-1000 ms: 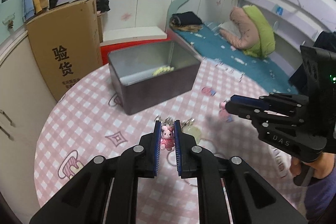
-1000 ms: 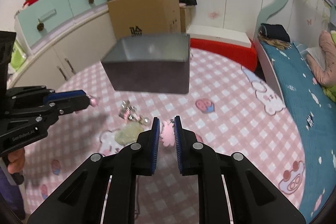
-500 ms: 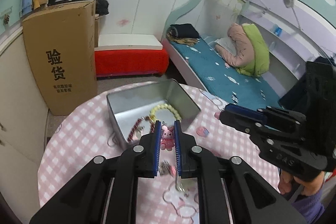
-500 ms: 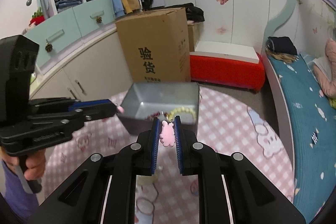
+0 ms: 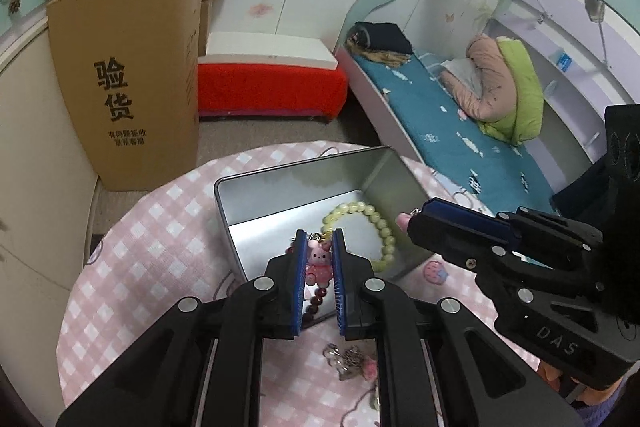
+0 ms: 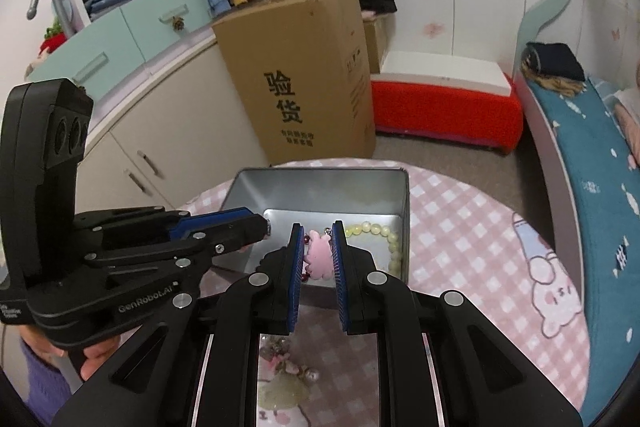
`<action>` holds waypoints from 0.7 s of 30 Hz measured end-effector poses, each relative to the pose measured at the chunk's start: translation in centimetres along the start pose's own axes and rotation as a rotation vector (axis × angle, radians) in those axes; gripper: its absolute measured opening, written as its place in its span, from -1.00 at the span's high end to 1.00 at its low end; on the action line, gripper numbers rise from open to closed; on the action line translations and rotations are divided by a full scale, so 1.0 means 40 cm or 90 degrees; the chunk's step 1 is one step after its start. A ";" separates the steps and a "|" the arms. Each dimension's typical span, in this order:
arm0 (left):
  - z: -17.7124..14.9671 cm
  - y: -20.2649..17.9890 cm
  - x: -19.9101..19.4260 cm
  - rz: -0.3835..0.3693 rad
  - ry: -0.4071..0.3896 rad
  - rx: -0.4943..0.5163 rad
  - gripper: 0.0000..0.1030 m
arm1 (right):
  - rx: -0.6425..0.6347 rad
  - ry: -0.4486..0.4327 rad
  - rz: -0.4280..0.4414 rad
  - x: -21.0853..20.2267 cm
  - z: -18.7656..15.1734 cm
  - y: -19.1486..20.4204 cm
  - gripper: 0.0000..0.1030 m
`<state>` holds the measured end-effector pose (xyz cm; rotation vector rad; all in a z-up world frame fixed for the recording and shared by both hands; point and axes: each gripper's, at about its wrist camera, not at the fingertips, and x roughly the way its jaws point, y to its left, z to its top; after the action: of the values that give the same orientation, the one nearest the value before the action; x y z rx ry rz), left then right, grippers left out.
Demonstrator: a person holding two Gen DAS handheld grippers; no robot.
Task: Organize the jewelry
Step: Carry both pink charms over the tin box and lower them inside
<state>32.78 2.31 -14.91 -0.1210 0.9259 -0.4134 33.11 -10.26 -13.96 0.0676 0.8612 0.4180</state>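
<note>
Left gripper (image 5: 318,251) jaws are nearly closed, pinched on a pink bunny charm (image 5: 317,263); right gripper (image 6: 316,247) is clamped on a flat pink charm (image 6: 319,258). Both are held over the open tin (image 5: 288,183) w/ a green bead bracelet (image 5: 372,223) inside, on a pink checked table (image 5: 160,243). Cardboard box (image 5: 128,83) & bed (image 5: 448,135) are seen behind.

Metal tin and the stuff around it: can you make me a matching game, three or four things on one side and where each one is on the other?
Things
1. pink bunny charm
2. flat pink charm
3. green bead bracelet
4. cardboard box

Places
A. on the floor behind the table
B. lying inside the metal tin
C. pinched in the left gripper
D. pinched in the right gripper

Pairs: 1-C, 2-D, 3-B, 4-A
</note>
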 end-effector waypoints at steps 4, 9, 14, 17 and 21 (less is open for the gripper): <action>0.001 0.003 0.018 0.005 0.006 0.002 0.79 | 0.001 0.015 -0.001 0.031 -0.002 -0.002 0.71; 0.000 0.003 0.032 0.006 0.013 0.007 0.79 | 0.000 0.025 -0.004 0.053 -0.006 0.001 0.71; -0.003 -0.002 0.036 0.010 0.017 0.011 0.79 | 0.002 0.036 -0.005 0.071 -0.005 -0.001 0.71; -0.005 -0.003 0.035 0.015 0.013 0.009 0.78 | 0.006 0.040 -0.005 0.080 -0.004 -0.004 0.71; -0.003 -0.005 0.037 0.018 0.016 0.015 0.78 | 0.007 0.045 -0.006 0.089 -0.005 -0.010 0.71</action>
<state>33.40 1.54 -16.05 -0.0814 0.9460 -0.4011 35.14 -9.27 -16.73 0.0598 0.9328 0.4089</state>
